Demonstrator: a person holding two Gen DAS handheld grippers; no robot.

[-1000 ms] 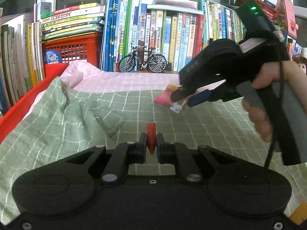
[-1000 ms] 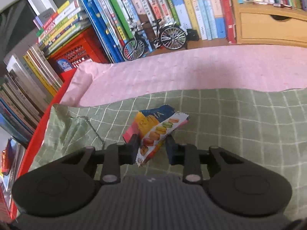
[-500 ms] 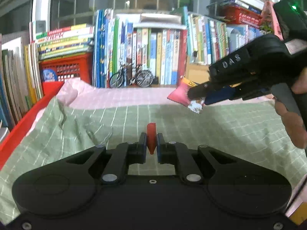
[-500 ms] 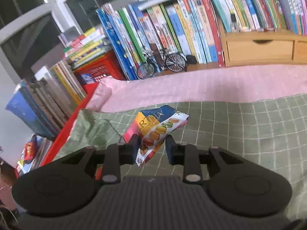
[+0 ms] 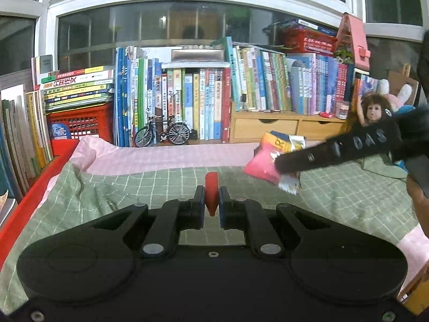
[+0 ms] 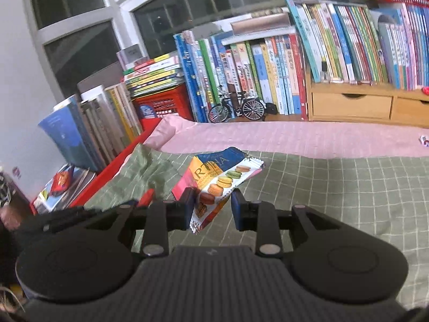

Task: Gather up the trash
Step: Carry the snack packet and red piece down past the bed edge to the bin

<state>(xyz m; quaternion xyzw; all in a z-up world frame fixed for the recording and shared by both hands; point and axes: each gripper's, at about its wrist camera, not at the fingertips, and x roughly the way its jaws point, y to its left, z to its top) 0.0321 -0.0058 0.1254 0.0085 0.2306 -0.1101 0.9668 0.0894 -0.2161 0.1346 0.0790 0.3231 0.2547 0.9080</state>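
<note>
Setting: bed covered by a green checked blanket (image 5: 348, 198) lying over a pink sheet (image 5: 171, 155), with a red bed rail (image 5: 29, 201) along the left edge.
Left gripper (image 5: 211, 201): clamped tight on a small red scrap (image 5: 211, 190), which stands upright between the 2 blue-padded fingers, raised clear above the blanket.
Right gripper (image 6: 211, 209): closed on a macaron snack wrapper (image 6: 219, 179); the left pad presses the wrapper's lower part, and the wrapper slants up and to the right out of the jaws, off the blanket.
Wrapper seen from the left wrist: pink underside (image 5: 270, 166) with a crinkled silver end, pinched in the black fingers of the right gripper (image 5: 289, 166), which reaches in from the right edge.
Person: part of a hand (image 5: 418, 204) shows at the far right edge of the left wrist view, below the right gripper's body.
Background: row of upright books (image 5: 187, 102) under a dark window, a red crate (image 5: 80, 120) with books stacked on it, a model bicycle (image 5: 162, 131) at the foot of the books, a wooden drawer unit (image 5: 268, 128) and a doll (image 5: 372, 110) to the right.
Other litter: a small white-and-red scrap (image 6: 424, 141) lies on the pink sheet at the right edge of the right wrist view, well apart from both grippers.
</note>
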